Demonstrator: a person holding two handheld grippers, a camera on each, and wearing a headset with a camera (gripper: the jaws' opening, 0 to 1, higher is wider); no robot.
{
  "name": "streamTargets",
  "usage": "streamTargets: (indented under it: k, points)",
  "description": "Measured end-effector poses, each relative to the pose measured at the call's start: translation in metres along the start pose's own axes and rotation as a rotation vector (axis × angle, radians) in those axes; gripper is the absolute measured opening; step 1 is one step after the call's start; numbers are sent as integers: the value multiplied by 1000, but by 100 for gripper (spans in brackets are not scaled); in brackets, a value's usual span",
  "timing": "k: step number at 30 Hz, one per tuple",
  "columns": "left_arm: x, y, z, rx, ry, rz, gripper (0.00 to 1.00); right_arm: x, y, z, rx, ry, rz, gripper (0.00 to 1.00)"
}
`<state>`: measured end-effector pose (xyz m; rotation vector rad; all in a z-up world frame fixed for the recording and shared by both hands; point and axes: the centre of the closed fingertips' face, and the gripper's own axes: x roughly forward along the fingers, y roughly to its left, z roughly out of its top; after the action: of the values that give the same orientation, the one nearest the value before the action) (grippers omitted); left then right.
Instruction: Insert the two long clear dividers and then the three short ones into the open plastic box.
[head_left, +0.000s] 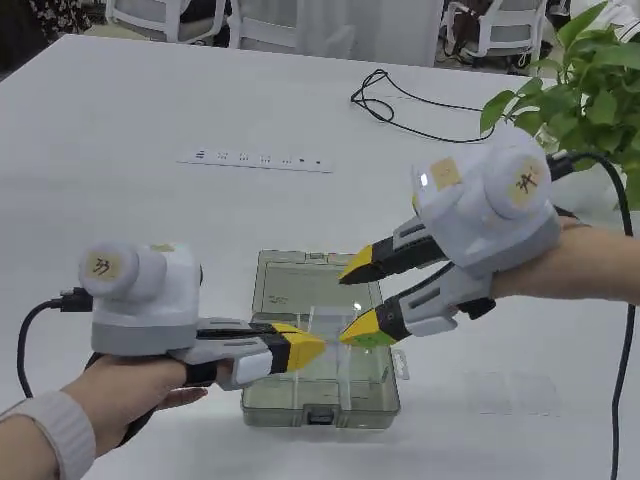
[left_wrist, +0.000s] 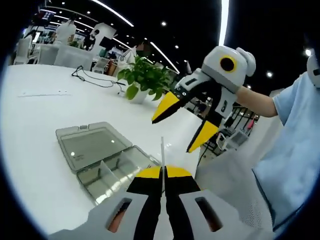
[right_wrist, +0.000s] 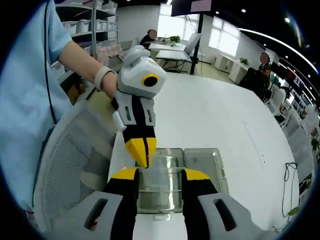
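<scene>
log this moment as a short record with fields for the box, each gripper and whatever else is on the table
box: open, lid lying flat behind it
left gripper: shut on a clear divider, held over the box
right gripper: open, tips near the divider, over the box
table: white; power strip, black cable and potted plant farther back

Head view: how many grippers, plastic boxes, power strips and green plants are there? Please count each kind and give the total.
White-and-yellow two-jaw grippers: 2, the left gripper and the right gripper
Open clear grey plastic box: 1
Long white power strip: 1
Green leafy plant: 1
Total: 5
</scene>
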<state>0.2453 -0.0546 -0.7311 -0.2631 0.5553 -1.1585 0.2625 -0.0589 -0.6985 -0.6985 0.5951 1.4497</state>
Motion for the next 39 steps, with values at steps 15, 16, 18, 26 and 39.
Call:
streamTargets:
  k: [15,16,18,26,39]
  points:
    - [-4,-5,-7,276,30,-32,0,17,18,-9,-8,159,235,15]
    - [-4,-5,-8,280,34,-34,0,18,18,-9,-6,162,238,15]
    - [-4,-5,-7,284,31,-36,0,17,19,-9,-5,169,252,13]
    - [-5,-5,-4,290,0,-44,0,22,31,-6,-22,197,284,9]
    - [-7,-2,-9,271,17,-43,0,30,31,-5,-51,267,308,2]
